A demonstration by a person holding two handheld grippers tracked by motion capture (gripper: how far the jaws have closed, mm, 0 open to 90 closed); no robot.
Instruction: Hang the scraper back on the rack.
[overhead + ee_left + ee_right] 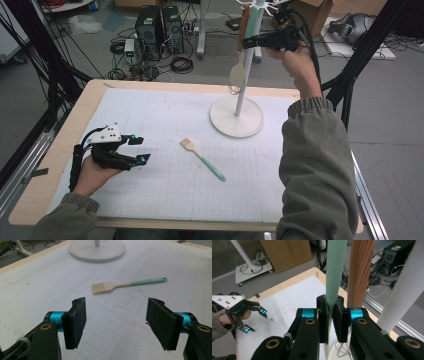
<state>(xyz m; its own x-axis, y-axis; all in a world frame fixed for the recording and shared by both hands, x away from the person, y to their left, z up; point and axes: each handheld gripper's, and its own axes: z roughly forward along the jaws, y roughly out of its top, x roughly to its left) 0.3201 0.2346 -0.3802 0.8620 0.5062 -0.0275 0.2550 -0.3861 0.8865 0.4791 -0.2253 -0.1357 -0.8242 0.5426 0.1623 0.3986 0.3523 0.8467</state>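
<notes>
My right gripper point(260, 41) is raised beside the white rack pole point(245, 75), shut on the teal handle point(334, 270) of a utensil with a cream head point(237, 74) hanging below. A wooden-handled utensil point(360, 272) hangs right beside it, with wire loops point(342, 350) at its lower end. My left gripper point(145, 149) rests low at the mat's left side, open and empty; its pads point(77, 322) stand wide apart. A pastry brush point(202, 158) with a teal handle and cream bristles lies flat mid-mat, ahead of the left gripper point(117, 322).
The rack's round white base point(236, 117) sits at the mat's far right. The white gridded mat point(165, 190) covers a wooden table point(65, 145). Computer towers point(160, 25) and cables lie on the floor beyond. A black frame leg point(360, 55) stands at right.
</notes>
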